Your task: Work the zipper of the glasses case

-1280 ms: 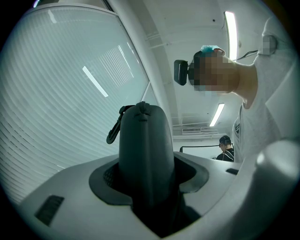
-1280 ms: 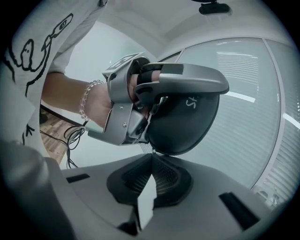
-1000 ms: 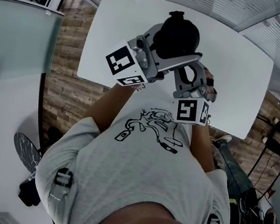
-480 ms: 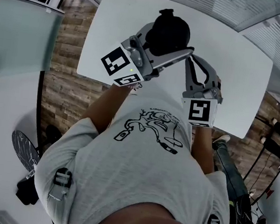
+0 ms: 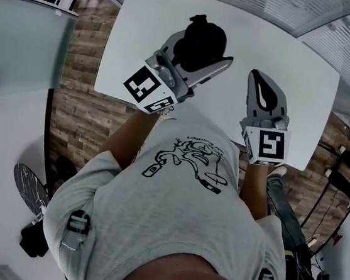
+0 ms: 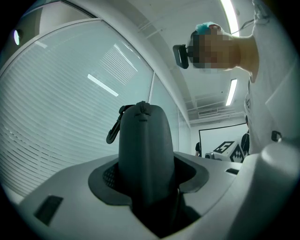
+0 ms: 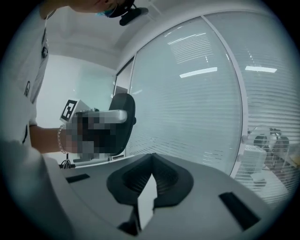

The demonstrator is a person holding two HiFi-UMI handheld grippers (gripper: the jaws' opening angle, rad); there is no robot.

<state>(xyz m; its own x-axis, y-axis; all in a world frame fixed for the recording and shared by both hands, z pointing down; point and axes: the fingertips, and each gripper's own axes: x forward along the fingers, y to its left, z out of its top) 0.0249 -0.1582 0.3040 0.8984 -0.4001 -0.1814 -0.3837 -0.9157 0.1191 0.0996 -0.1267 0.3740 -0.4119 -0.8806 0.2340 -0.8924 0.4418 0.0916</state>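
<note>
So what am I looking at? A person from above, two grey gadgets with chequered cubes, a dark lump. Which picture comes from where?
No robot here: a person holds a hand tool in each hand, each with two jaws that pinch like tongs. The patterned cubes are part of those tools. The top-down picture comes from a camera on the person's head, looking at a white table. The other two come from cameras riding on the tools, looking along their jaws. The left gripper is clamped on a dark glasses case held over the table; a small loop hangs from its end. The right gripper is shut and empty, off to one side. Nothing else shows on the table.
</note>
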